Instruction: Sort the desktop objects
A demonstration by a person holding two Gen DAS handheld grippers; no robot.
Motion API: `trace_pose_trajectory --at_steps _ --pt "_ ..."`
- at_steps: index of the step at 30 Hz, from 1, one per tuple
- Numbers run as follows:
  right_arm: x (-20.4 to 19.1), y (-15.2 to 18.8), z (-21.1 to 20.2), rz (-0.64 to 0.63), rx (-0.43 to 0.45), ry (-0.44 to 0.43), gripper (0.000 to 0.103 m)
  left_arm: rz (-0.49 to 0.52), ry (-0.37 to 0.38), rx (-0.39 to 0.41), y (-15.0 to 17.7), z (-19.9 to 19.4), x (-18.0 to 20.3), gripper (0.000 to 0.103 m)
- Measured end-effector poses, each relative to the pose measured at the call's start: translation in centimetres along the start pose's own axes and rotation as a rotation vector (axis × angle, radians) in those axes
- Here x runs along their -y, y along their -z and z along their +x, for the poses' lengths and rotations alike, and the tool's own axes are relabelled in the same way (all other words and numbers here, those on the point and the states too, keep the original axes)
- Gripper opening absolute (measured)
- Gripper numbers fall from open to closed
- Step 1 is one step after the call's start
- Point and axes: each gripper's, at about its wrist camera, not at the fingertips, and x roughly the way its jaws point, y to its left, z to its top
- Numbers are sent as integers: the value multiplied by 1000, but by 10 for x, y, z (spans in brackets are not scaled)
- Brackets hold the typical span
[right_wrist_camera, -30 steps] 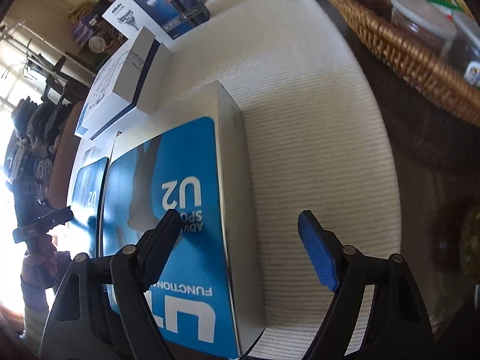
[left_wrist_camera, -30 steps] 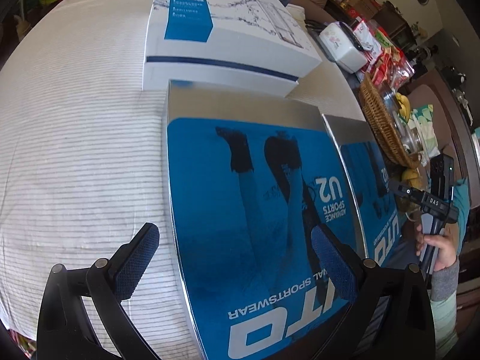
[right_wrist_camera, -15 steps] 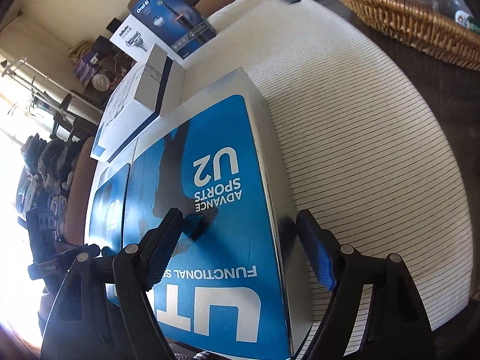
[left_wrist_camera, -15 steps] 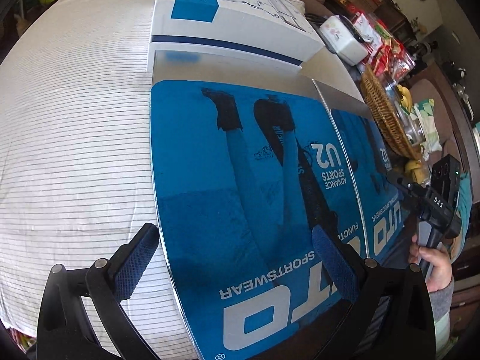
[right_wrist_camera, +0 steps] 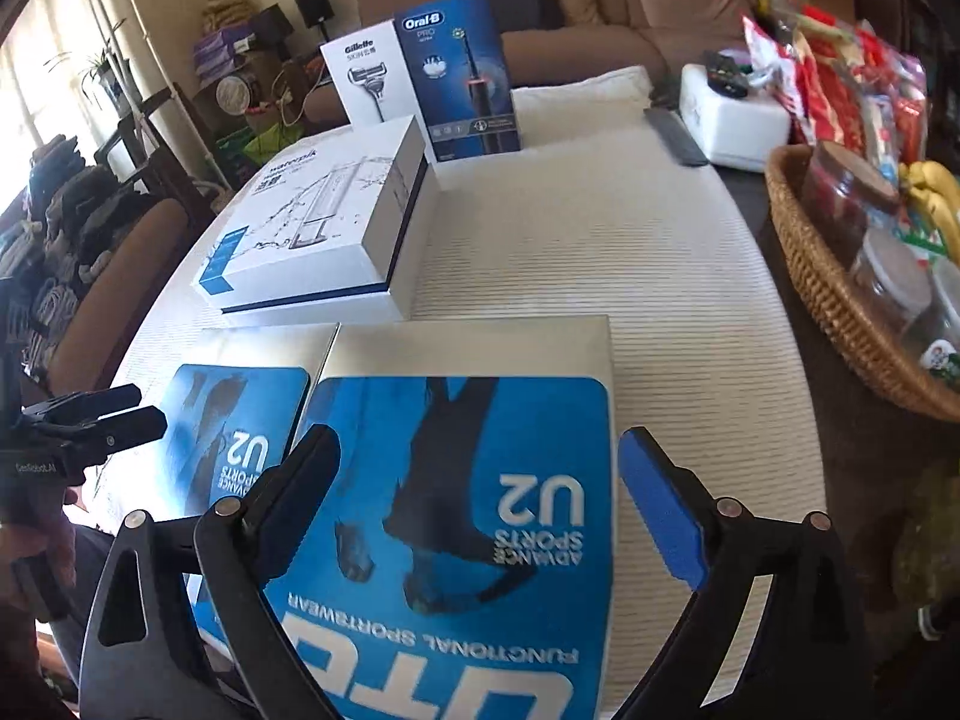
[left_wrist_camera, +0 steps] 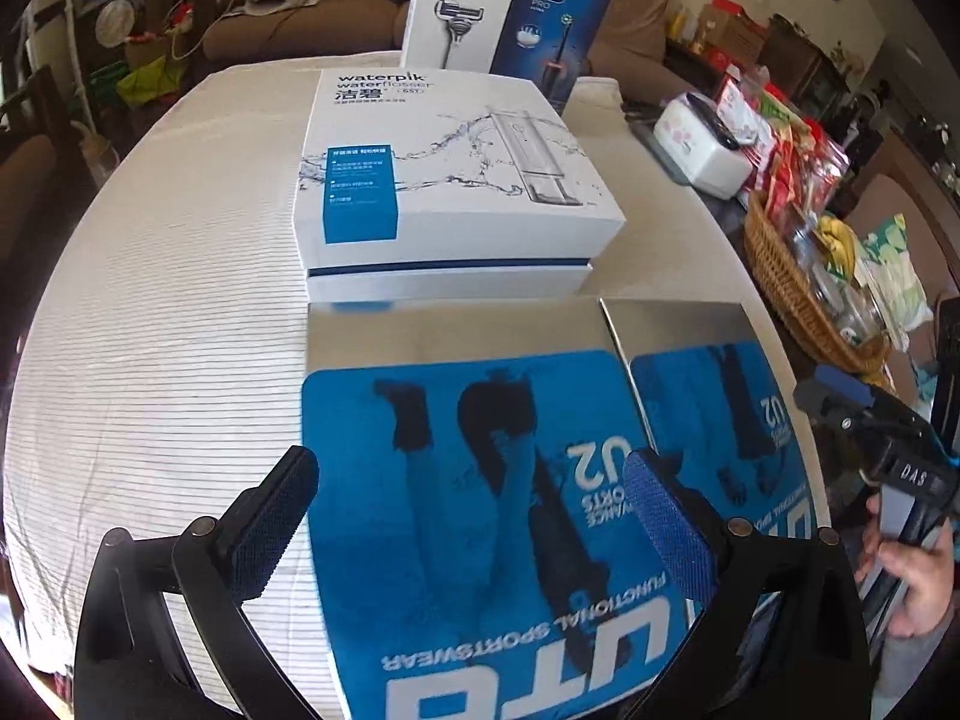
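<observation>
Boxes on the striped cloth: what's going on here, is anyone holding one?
No. A person holds a gripper in each hand, and both the left gripper and right gripper hang open above two blue sportswear boxes lying side by side; the right jaws have just been opening, nothing clamped. A white Waterpik box lies behind them, with two boxes upright farther back.

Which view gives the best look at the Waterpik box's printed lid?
The left wrist view: the Waterpik box faces the camera nearly square, with its logo and blue label readable. In the right wrist view it lies angled, showing mostly its side and a foreshortened lid.
</observation>
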Motion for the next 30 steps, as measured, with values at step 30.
trace_pose_trajectory --at_steps 30 --pt "-17 -27 81 -39 -21 195 103 39 -235 113 -16 60 37 103"
